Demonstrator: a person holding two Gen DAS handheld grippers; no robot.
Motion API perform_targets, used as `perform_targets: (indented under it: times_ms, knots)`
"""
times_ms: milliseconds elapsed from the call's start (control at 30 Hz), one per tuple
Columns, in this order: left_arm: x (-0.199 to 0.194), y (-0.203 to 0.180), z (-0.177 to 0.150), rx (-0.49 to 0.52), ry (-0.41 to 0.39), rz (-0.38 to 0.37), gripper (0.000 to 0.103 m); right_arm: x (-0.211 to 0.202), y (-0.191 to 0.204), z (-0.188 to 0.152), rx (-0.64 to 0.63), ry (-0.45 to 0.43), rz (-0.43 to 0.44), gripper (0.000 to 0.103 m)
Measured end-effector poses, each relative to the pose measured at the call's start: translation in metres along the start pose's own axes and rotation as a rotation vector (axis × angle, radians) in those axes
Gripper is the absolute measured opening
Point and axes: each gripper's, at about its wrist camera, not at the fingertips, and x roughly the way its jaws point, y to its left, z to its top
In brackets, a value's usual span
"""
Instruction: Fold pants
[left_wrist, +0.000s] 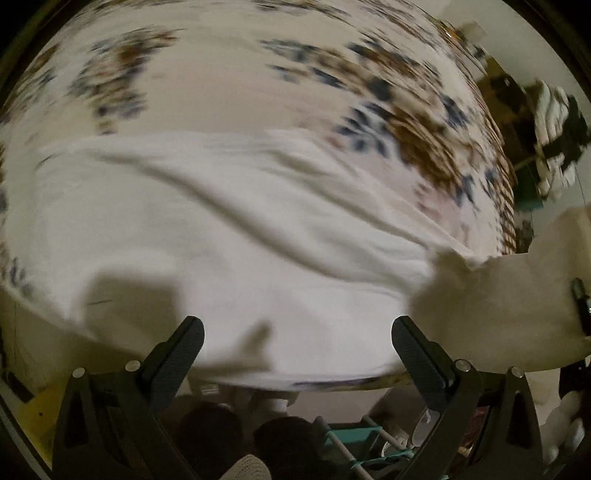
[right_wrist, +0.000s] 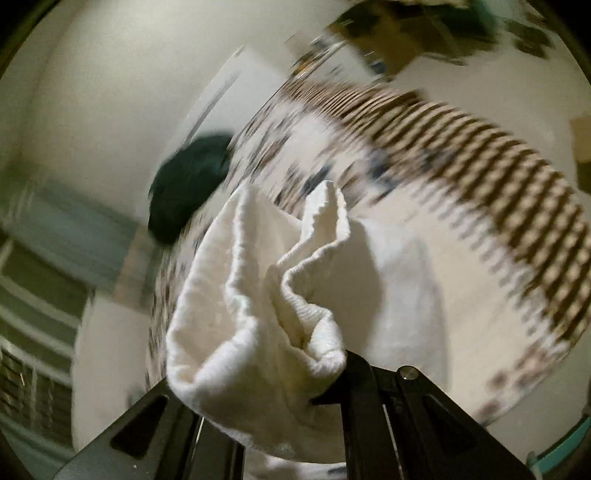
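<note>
Pants: white pants (left_wrist: 229, 229) lie spread and creased on a floral bedspread (left_wrist: 229, 74); one bunched, ribbed edge (right_wrist: 258, 295) is raised off it at the right.
Left gripper: the left gripper (left_wrist: 297, 343) hangs above the near part of the cloth, jaws wide apart, nothing between them.
Right gripper: the right gripper (right_wrist: 325, 373) is clamped on the bunched white fabric, which spills over its fingers.
Bedspread: its far right border is brown-striped (right_wrist: 498, 192).
Surroundings: a dark rounded object (right_wrist: 188, 192) sits at the bed's left edge; both views are motion-blurred.
</note>
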Motion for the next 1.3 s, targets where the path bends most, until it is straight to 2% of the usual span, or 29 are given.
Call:
perform_targets:
  times_ms: [133, 233, 333, 367, 433, 500, 533, 633, 733, 867, 1033, 1067, 1100, 1133, 1200, 1300]
  knots:
    - [-0.01, 0.057, -0.01, -0.056, -0.01, 0.049, 0.103, 0.076, 0.063, -0.084, -0.177, 0.154, -0.032, 0.008]
    - [-0.005, 0.098, -0.013, -0.125, -0.004, 0.074, 0.103, 0.131, 0.083, -0.153, -0.292, 0.261, -0.071, 0.008]
    - [-0.007, 0.13, -0.016, -0.159, -0.009, 0.097, 0.103, 0.171, 0.091, -0.21, -0.387, 0.328, -0.146, 0.008]
    - [-0.008, 0.136, -0.016, -0.167, -0.013, 0.097, 0.103, 0.184, 0.09, -0.219, -0.412, 0.348, -0.175, 0.011]
    - [-0.01, 0.144, -0.015, -0.181, -0.029, 0.098, 0.103, 0.204, 0.086, -0.231, -0.45, 0.399, -0.229, 0.022]
    - [-0.011, 0.149, -0.011, -0.194, -0.038, 0.094, 0.103, 0.222, 0.082, -0.24, -0.44, 0.509, -0.207, 0.055]
    - [-0.012, 0.149, -0.008, -0.202, -0.043, 0.087, 0.103, 0.225, 0.085, -0.247, -0.43, 0.576, -0.16, 0.058]
    - [-0.01, 0.143, 0.001, -0.208, -0.054, 0.065, 0.103, 0.215, 0.099, -0.253, -0.492, 0.64, -0.038, 0.065]
    - [-0.005, 0.125, 0.014, -0.178, -0.063, 0.032, 0.103, 0.2, 0.094, -0.231, -0.455, 0.63, -0.003, 0.072]
    - [0.017, 0.077, 0.032, -0.094, -0.048, 0.002, 0.103, 0.167, 0.052, -0.182, -0.341, 0.543, -0.145, 0.073]
    - [0.071, 0.029, 0.048, -0.025, -0.005, 0.043, 0.102, 0.134, -0.003, -0.134, -0.257, 0.452, -0.329, 0.073]
    - [0.083, 0.023, 0.052, -0.011, -0.002, 0.061, 0.098, 0.129, -0.013, -0.128, -0.242, 0.445, -0.351, 0.073]
    - [0.089, 0.02, 0.053, 0.001, -0.007, 0.072, 0.08, 0.121, -0.021, -0.121, -0.227, 0.441, -0.36, 0.073]
    - [0.092, 0.017, 0.053, 0.016, -0.016, 0.096, 0.052, 0.117, -0.032, -0.116, -0.211, 0.434, -0.377, 0.073]
    - [0.09, 0.008, 0.051, 0.057, -0.053, 0.061, 0.014, 0.114, -0.045, -0.111, -0.184, 0.433, -0.401, 0.073]
    - [0.067, 0.002, 0.039, 0.095, -0.135, 0.061, 0.008, 0.12, -0.057, -0.103, -0.145, 0.43, -0.422, 0.073]
